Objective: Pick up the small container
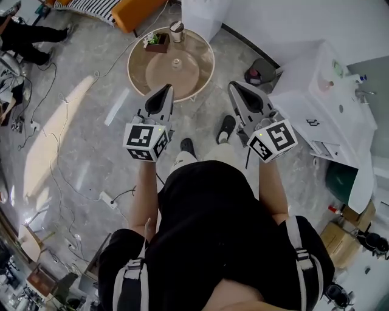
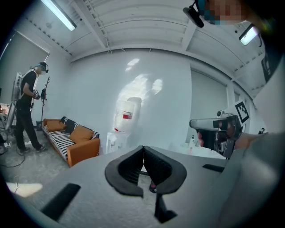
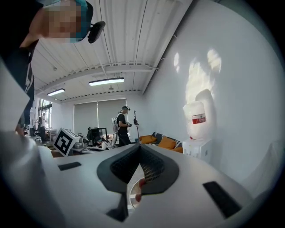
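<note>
Cannot read any words here. Can spot a red label (image 2: 127, 116) on the big water jug (image 2: 131, 106), but far too small to read. Can see black and white squares on the marker cube (image 1: 146, 141), with no letters.

Looking down on a round table (image 1: 197, 76). In its middle, can see the small container (image 1: 175, 62), standing alone. Cannot tell what is inside. Near the far edge, can see a shiny cup (image 1: 177, 30) and, just beside it, a little box (image 1: 159, 46) with a green plant in it.

Holding the left gripper (image 1: 165, 91) up in the air, pointing at the near edge of the table, well apart from the small container. Closed tight, jaw on jaw, with nothing between. Same with the right gripper (image 1: 234, 86): closed tight and empty, just off the right side of the table.

Off to the right, can see a white counter (image 1: 304, 79). Lower down, can see a brown box (image 1: 337, 240), but not what it holds. At the top, can see an orange sofa (image 1: 137, 11).
</note>
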The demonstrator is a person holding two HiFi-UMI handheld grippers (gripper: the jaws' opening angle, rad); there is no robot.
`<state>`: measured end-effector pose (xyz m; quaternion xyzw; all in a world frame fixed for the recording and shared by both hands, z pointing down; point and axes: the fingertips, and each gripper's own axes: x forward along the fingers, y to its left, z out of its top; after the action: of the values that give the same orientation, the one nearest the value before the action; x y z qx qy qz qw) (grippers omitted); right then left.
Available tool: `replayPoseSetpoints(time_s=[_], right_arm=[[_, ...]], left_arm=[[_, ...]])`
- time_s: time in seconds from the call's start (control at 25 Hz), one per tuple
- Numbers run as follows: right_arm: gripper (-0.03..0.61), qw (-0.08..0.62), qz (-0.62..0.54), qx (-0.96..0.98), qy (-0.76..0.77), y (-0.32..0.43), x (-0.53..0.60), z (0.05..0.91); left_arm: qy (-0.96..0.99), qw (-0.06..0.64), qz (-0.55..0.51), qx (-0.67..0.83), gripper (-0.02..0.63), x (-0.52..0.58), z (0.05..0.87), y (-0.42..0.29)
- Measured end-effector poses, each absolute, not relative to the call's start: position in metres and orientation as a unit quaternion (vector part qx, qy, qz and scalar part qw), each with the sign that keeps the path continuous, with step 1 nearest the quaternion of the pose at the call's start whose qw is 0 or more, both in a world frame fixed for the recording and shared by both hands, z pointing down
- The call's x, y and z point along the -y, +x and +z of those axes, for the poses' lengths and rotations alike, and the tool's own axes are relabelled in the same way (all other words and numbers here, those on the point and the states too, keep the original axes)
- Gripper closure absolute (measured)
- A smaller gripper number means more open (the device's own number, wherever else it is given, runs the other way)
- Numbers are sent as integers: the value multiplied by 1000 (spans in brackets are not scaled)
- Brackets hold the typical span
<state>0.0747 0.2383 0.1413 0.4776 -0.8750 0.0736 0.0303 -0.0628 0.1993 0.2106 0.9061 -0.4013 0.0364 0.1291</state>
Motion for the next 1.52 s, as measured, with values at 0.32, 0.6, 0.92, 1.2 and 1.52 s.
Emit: replayPoseSetpoints(time_s=[0.32, 0.6, 0.92, 1.2, 1.52], right_arm=[[575, 35, 91, 898, 429, 85, -174, 160], [575, 92, 71, 924, 365, 113, -100, 163], [575, 102, 105, 948, 282, 157, -44, 190], [575, 101, 142, 963, 207, 152, -39, 228], [575, 99, 155, 962, 201, 120, -25, 257]], left_arm=[[881, 131, 44, 453, 595, -163, 219, -54], [849, 153, 44, 503, 595, -112, 214, -9], [804, 175, 50, 567, 595, -74, 235, 39], [776, 209, 78, 590, 595, -86, 272, 50], [790, 211, 99, 568, 595, -58, 319, 40]])
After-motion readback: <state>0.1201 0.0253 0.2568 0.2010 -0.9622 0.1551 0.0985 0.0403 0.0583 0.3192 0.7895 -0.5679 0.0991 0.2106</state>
